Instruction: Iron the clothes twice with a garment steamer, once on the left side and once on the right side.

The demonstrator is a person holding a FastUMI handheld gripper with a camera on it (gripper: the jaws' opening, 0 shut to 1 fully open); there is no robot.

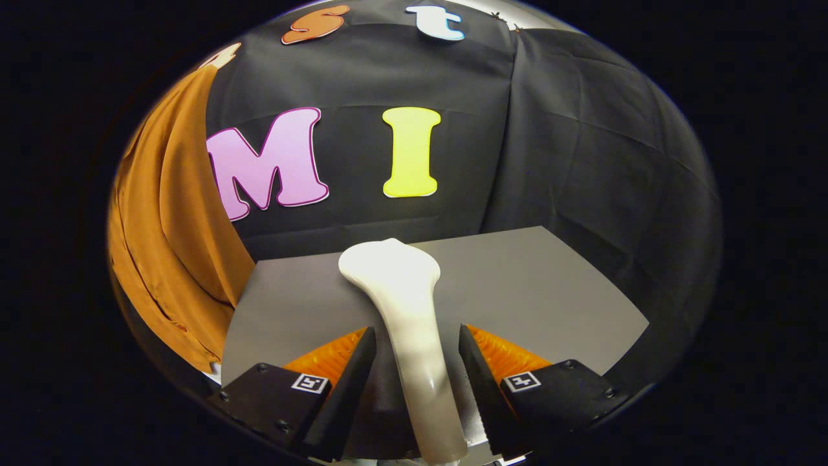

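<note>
Steamer: your garment steamer (407,310) lies on the tabletop, a smooth white body that runs from down between your fingers to a wide head beyond them.
Long axis: it runs nearly straight away from you, from 6 o'clock toward 12, leaning a touch to 11 at the far end.
Pointing: the broad, flared head points away from you, toward the back wall; the narrow handle end comes back toward you and passes under the gripper.
Fingers: your gripper (417,369) has its fingers spread, one on each side of the steamer's handle. You can see a gap between the handle and each finger, so neither one presses on it.
Left finger: it sits at 9 o'clock of the handle, just beside it and apart.
Right finger: it sits at 3 o'clock of the handle, also just beside it and apart.
Clothes: an orange-brown garment (171,239) hangs at about 9 to 10 o'clock of the steamer's head, well apart from it. Its folds fall down past the left edge of the tabletop.
Tabletop: a flat grey tabletop (537,285) carries the steamer. The steamer lies near the middle, with bare surface at 3 o'clock of it.
Room: black cloth (582,142) forms the booth's wall behind the tabletop and to the right, creased in a loose grid.
</note>
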